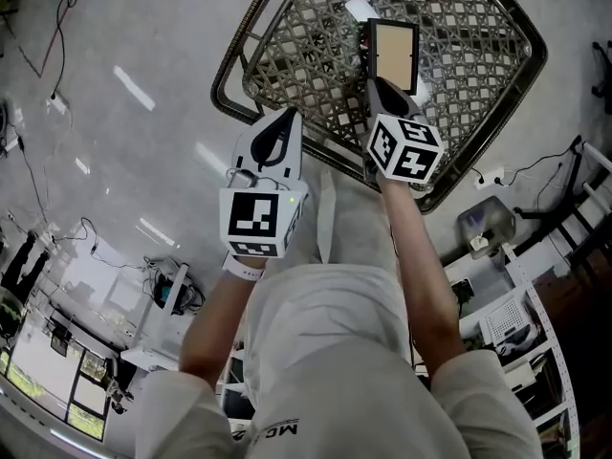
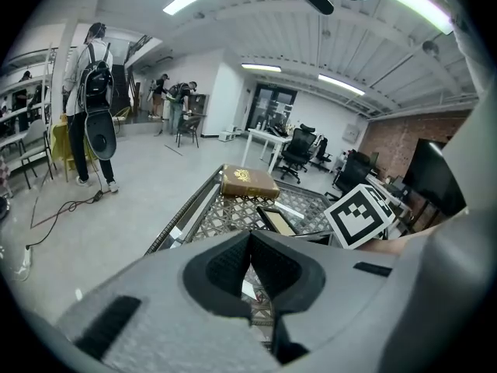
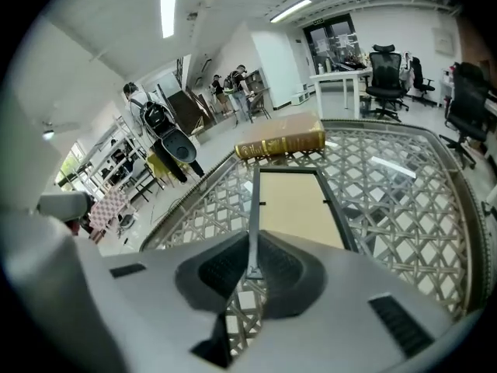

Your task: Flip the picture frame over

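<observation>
Frame [image 3: 299,204]: on the lattice table [image 1: 239,60], toward its far middle. A tan panel with small side tabs faces up.
Grip: right gripper [image 3: 250,266] is clamped on the frame's near left rail, with the thin edge pinched between the pads.
Tilt: the held corner looks slightly raised off the lattice; I can't tell whether the far end touches.
Progress: hold is made, turn-over not yet done. By my read the job is early.
Left to do: lift, rotate the frame face for face, lay it back down, release.
Right arm: reaches forward over the table's near edge, gripper angled down at the frame.
Left gripper [image 1: 277,127]: jaws closed together on nothing. It hangs at the near rim, beside the right and well short of the frame.
Beyond: a book [image 3: 279,140] at the far edge, apart from the frame.
</observation>
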Action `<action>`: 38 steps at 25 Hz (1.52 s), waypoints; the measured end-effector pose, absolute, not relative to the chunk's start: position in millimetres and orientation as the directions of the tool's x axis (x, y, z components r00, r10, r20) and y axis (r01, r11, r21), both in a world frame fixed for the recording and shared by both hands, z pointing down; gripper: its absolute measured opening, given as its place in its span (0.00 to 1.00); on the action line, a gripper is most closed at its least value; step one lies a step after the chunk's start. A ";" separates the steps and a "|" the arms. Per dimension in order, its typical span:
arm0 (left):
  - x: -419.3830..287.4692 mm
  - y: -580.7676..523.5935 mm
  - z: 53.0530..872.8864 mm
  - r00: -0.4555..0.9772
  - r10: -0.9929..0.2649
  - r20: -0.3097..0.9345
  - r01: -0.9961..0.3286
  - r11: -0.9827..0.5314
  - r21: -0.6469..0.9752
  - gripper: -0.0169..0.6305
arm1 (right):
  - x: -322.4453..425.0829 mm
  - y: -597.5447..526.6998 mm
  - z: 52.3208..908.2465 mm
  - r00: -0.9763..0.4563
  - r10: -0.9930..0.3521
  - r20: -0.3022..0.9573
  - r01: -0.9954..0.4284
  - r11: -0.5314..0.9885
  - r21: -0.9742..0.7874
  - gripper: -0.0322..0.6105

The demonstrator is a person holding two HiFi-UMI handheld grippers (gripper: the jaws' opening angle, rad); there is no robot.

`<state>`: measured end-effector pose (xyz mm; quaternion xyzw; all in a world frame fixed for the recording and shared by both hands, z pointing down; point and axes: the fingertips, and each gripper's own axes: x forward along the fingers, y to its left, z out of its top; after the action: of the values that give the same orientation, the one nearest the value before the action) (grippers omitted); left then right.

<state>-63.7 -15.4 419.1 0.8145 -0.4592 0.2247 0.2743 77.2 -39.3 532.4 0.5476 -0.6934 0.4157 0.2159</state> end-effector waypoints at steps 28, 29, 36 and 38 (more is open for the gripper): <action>-61.4 -7.6 409.2 0.468 -0.639 0.611 -0.877 -0.419 0.234 0.06 | 24.8 -14.5 483.8 -0.759 -0.495 0.423 -0.588 0.240 -0.773 0.13; -61.4 -6.8 408.9 0.467 -0.640 0.610 -0.878 -0.418 0.234 0.06 | 23.4 -12.9 482.5 -0.770 -0.488 0.410 -0.569 0.236 -0.788 0.13; -63.0 -3.2 409.3 0.461 -0.640 0.614 -0.881 -0.411 0.234 0.06 | 16.0 -9.3 477.9 -0.839 -0.461 0.289 -0.404 0.172 -0.898 0.13; -63.4 -1.3 410.2 0.461 -0.638 0.617 -0.881 -0.412 0.233 0.06 | 17.7 -8.8 477.4 -0.846 -0.466 0.259 -0.367 0.156 -0.917 0.13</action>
<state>-63.4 -1.3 410.2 0.8101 -0.4687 0.2230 0.2727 17.7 -8.8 477.4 0.2745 -0.7591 0.5888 -0.0422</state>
